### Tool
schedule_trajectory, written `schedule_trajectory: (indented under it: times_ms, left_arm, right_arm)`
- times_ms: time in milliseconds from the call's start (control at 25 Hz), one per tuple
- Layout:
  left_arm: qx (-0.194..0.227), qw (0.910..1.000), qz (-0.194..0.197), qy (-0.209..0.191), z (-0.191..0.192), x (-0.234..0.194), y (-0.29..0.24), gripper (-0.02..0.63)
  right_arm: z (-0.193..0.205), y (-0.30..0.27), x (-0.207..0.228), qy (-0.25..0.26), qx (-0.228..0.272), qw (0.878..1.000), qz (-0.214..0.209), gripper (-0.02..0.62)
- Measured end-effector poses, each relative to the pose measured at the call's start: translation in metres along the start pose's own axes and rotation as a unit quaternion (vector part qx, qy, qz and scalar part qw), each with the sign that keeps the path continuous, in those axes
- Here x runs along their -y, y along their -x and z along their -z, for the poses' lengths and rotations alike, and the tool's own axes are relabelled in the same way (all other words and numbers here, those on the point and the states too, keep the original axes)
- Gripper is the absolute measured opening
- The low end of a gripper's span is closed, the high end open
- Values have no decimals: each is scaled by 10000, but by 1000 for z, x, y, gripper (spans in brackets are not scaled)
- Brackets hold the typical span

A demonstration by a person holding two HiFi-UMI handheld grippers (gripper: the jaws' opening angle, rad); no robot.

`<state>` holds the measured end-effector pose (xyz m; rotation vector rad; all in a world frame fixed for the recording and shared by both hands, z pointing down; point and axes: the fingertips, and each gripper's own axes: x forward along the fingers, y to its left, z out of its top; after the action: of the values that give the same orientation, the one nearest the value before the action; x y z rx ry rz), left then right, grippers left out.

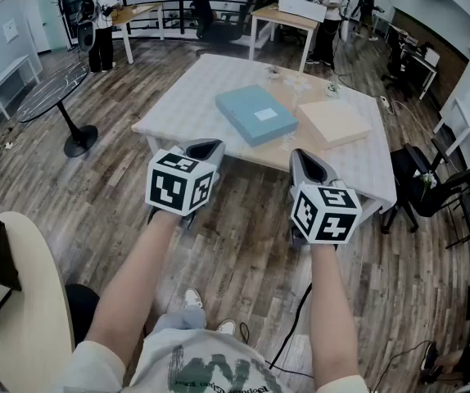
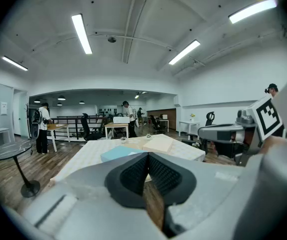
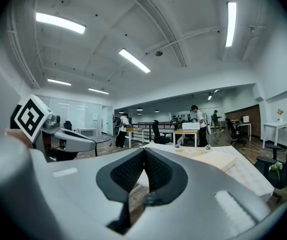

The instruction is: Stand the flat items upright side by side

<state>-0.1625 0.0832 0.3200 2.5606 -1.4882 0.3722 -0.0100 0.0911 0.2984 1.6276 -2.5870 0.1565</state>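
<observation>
In the head view, the left gripper (image 1: 213, 144) and the right gripper (image 1: 300, 155) are held side by side over the wood floor (image 1: 243, 236), short of the near edge of a white table (image 1: 178, 97). Both point toward the table, and neither touches it. A blue item (image 1: 255, 115) lies flat on the table just ahead of the two grippers, in the gap between them and a little nearer the left one. A beige item (image 1: 333, 123) lies flat ahead of the right gripper, beside the blue item and well apart from the jaws. In the left gripper view, the jaws are pressed together with nothing between them. The blue item shows just beyond the tips, with the beige item behind it and to the right. The right gripper hangs level at the right of this view. In the right gripper view, that gripper's jaws are also closed on each other and empty. The beige item lies ahead and to the right of the tips, and the left gripper shows at the left.
</observation>
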Motion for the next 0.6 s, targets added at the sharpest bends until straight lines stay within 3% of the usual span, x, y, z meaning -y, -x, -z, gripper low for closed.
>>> schedule_trajectory:
  times_ms: [520,600]
  left_arm:
    - [-38,9998,68,178,8,-48,-47,6]
    - [-58,9996,132,250,9,-62,-64,43]
  right_arm:
    - [23,-59,5,-143,-301,9994,-55,27]
    - [27,-77,8,-135,-368,9992,-41,44]
